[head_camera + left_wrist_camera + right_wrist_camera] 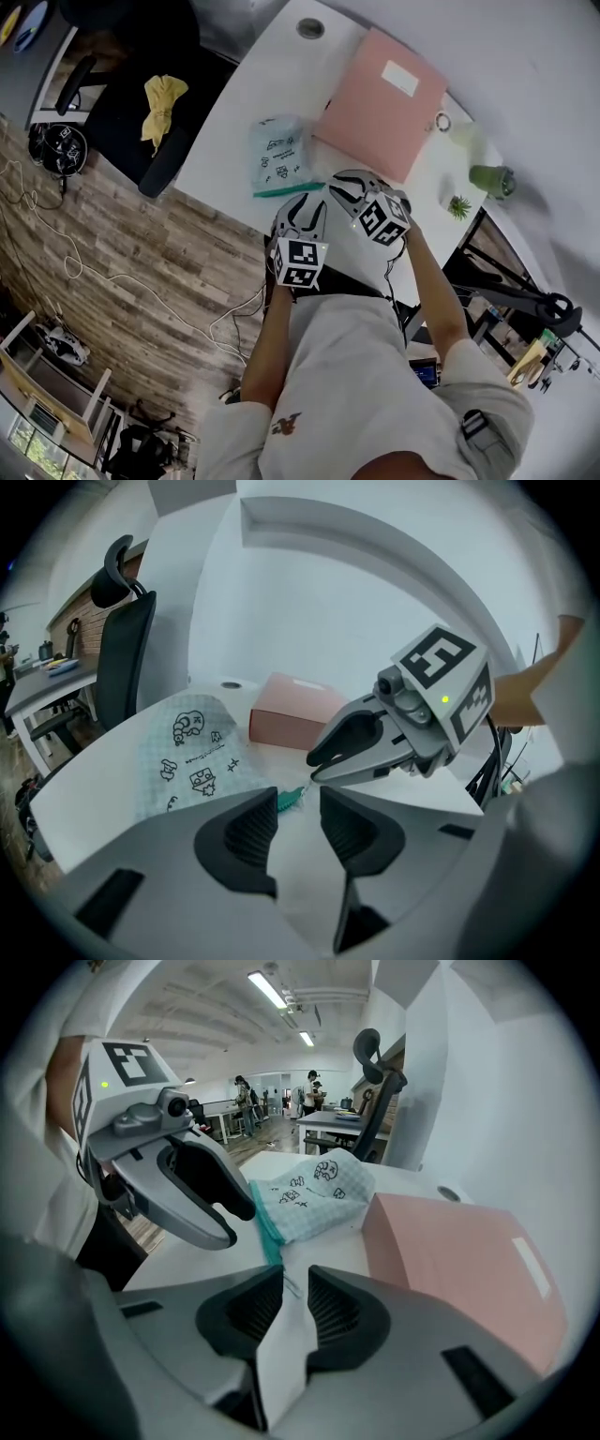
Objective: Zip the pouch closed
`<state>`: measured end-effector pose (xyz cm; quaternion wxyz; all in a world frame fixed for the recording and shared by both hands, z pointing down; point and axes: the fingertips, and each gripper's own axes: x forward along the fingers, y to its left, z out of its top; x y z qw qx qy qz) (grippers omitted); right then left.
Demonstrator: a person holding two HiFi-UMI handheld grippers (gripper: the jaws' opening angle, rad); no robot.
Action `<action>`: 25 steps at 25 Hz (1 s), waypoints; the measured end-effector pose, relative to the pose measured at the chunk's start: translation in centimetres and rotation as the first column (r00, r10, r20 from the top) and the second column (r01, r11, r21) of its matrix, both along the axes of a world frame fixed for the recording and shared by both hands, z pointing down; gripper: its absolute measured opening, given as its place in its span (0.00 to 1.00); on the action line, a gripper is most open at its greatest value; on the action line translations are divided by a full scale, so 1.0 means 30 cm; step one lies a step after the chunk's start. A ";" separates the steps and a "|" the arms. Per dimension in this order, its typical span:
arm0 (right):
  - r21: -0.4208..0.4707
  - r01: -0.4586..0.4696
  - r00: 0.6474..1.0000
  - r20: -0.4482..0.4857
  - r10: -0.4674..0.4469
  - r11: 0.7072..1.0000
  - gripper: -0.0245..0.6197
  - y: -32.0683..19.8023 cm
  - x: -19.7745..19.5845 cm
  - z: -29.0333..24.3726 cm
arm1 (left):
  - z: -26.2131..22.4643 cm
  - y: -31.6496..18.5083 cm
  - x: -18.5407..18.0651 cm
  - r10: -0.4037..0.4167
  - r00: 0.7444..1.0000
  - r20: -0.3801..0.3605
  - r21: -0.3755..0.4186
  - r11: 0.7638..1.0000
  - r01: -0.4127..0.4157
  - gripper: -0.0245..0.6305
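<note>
While both grippers hang low over the near edge of the white table (234, 112), the pouch (277, 155) is just lying there flat, a mint-green checked one with little cartoon doodles printed on it and a teal zipper (265, 1227) along the edge that faces the person. Can't tell from any angle whether that zipper is open or done up, or whether there's anything inside; it looks pretty flat though. The left gripper (298, 803) has its jaws a little way apart with nothing pinched. The teal tip of the zipper sits just past its tips, and bare table shows in the gap. Same deal with the right gripper (295, 1279): jaws close but not together, white table visible between the pads, and the end of the zipper strip just ahead of them. There's a thin silvery sliver right at its tips, too small to say what it is. The two grippers are angled in toward each other at the same corner of the pouch, near each other but not touching. Just beside the pouch, further along the table, is a pink file box (380, 103) with a white label, lying flat and closed, so no idea what's in it. Past that, near the table's far side, there's a small potted plant (458, 206) with spiky green leaves in a white pot, and a green cup (491, 178), too blurry to see into. Off to the left a black office chair (141, 103) has a yellow cloth (161, 105) dumped on the seat.
</note>
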<state>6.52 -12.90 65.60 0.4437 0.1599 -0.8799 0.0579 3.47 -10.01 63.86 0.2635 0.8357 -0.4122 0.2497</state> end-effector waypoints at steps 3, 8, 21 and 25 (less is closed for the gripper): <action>-0.019 0.023 1.000 0.004 -0.023 1.000 0.16 0.005 -0.003 0.019 | 0.027 -0.002 0.024 0.007 1.000 0.009 -0.022 1.000 -0.007 0.22; -0.037 0.048 0.999 0.011 -0.048 0.998 0.16 0.004 -0.004 0.042 | 0.071 -0.010 0.053 0.006 0.999 0.039 -0.056 0.998 -0.004 0.21; -0.092 0.037 0.996 0.087 -0.029 0.995 0.12 0.014 -0.007 0.027 | 0.138 -0.024 0.096 -0.003 0.995 0.103 -0.108 0.994 0.014 0.14; -0.102 0.030 0.994 0.109 -0.019 0.994 0.10 0.024 -0.008 0.014 | 0.151 -0.029 0.092 -0.030 0.992 0.125 -0.110 0.993 0.044 0.13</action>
